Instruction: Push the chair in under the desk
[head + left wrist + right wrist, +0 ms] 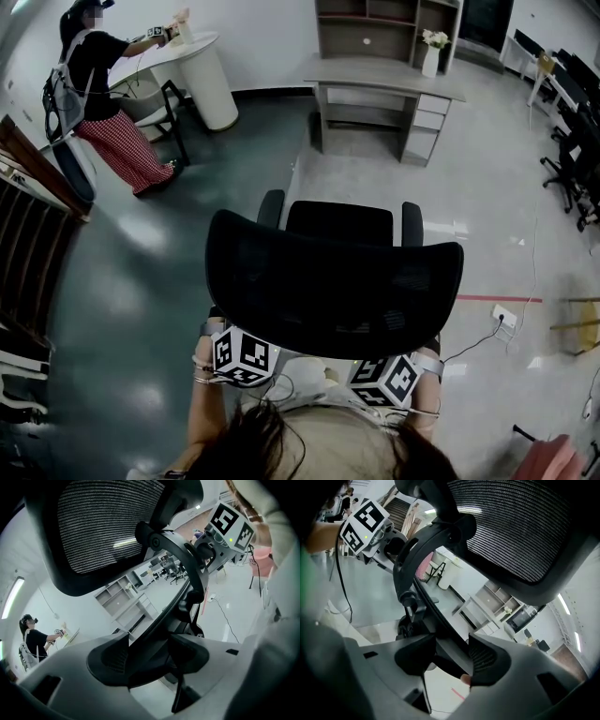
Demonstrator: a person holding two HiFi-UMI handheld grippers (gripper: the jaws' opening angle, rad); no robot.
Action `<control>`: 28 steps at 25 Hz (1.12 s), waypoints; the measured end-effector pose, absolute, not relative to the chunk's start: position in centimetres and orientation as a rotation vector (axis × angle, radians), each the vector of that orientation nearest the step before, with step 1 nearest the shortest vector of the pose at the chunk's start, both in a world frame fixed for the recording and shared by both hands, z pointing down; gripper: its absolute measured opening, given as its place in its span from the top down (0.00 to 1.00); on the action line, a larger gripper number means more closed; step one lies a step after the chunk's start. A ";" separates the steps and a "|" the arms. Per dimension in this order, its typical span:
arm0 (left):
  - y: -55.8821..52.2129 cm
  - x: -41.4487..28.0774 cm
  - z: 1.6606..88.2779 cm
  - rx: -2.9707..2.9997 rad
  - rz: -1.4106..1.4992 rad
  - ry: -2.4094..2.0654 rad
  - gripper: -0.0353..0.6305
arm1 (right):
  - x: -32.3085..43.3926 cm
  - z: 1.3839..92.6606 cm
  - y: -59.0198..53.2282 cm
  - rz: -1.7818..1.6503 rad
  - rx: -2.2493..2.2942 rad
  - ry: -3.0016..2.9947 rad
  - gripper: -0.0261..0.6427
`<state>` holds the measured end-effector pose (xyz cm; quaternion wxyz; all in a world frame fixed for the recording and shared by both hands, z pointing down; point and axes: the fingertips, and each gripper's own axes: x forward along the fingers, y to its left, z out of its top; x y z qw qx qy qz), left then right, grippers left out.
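A black office chair with a mesh back stands right in front of me, its seat facing the grey desk a few steps away across the floor. Both grippers are low behind the chair back; in the head view only their marker cubes show, the left cube and the right cube. My left gripper is shut on a curved black bar of the chair's back frame. My right gripper is shut on the matching frame bar from the other side.
A person stands at a round white table at the far left, with a dark chair beside it. A vase stands on the desk. A power strip with cable lies on the floor at right, near red floor tape. Office chairs stand far right.
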<state>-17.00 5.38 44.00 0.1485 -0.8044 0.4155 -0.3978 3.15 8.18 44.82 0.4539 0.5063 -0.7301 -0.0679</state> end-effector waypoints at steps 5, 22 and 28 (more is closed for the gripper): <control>4.4 -17.1 44.1 -2.312 -1.128 1.178 0.57 | 2.9 44.6 7.3 -0.155 1.268 -1.794 0.62; -1.3 -15.0 44.3 -2.307 -1.196 1.052 0.58 | 4.8 45.0 3.0 -0.132 1.331 -1.723 0.62; -2.8 -13.8 44.5 -2.248 -1.246 0.930 0.58 | 6.0 45.0 1.7 -0.137 1.342 -1.736 0.62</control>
